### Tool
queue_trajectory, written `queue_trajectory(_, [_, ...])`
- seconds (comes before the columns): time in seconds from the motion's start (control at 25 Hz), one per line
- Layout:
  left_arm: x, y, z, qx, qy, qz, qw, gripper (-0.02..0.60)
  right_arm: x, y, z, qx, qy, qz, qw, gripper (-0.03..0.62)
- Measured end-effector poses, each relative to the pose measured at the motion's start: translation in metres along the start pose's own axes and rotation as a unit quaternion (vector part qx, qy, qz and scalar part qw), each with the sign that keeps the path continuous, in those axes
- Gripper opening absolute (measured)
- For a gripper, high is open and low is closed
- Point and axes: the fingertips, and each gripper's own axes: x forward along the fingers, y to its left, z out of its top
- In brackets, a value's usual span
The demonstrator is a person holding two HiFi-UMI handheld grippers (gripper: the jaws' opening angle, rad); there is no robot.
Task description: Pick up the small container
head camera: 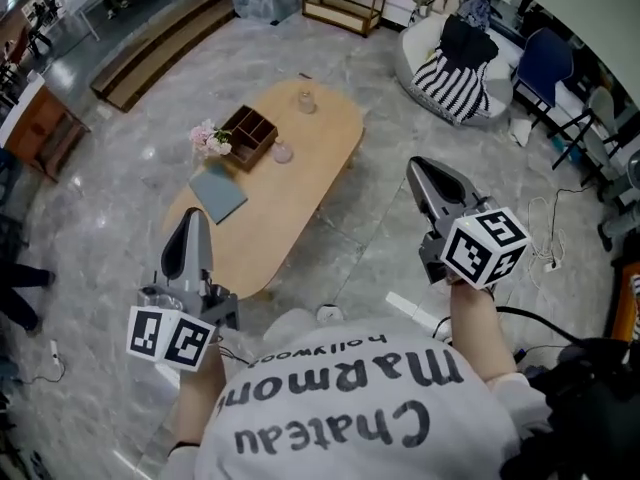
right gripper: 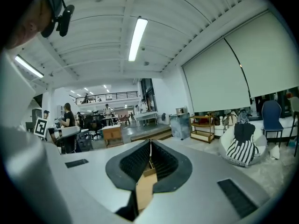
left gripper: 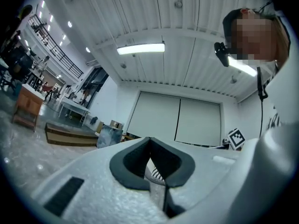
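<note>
Wooden table [head camera: 310, 183]: small container [head camera: 282, 152] well ahead, between left gripper [head camera: 194, 216] and right gripper [head camera: 416, 166]; both pressed together, empty.

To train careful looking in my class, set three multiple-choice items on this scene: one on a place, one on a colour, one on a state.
1. In the head view, the box on the table sits where from the flowers?
A left
B right
C nearer the camera

2. The flowers are:
A pink
B yellow
C blue

3. The right gripper is:
A wide open
B shut on something
C shut, empty

Answers:
1 B, the box stands right beside the flowers, on their right.
2 A, the blooms show pale pink.
3 C, the right gripper view shows its jaw tips together with nothing gripped.
</note>
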Motion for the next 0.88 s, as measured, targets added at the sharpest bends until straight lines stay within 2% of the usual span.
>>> queue_trajectory(0.28, [0.045, 0.023, -0.039, -0.016, 0.041, 0.032, 0.9985, 0.014, 0.040, -0.034, -0.027, 0.032, 0.028, 0.016, 0.999, 0.017])
queue_trajectory(0.56, [0.128, 0.045, -0.078, -0.024, 0.063, 0.006, 0.9977, 0.014, 0.100, -0.080, -0.051, 0.087, 0.051, 0.020, 0.995, 0.017])
queue_trajectory(0.72, [0.181, 0.066, -0.085, -0.041, 0.070, 0.007, 0.9967, 0.014, 0.151, -0.101, -0.044, 0.084, 0.074, 0.028, 0.993, 0.017])
queue_trajectory(0.88, [0.234, 0.097, -0.073, -0.038, 0.061, 0.008, 0.9974, 0.014, 0.218, -0.110, -0.021, 0.082, 0.071, 0.059, 0.992, 0.017])
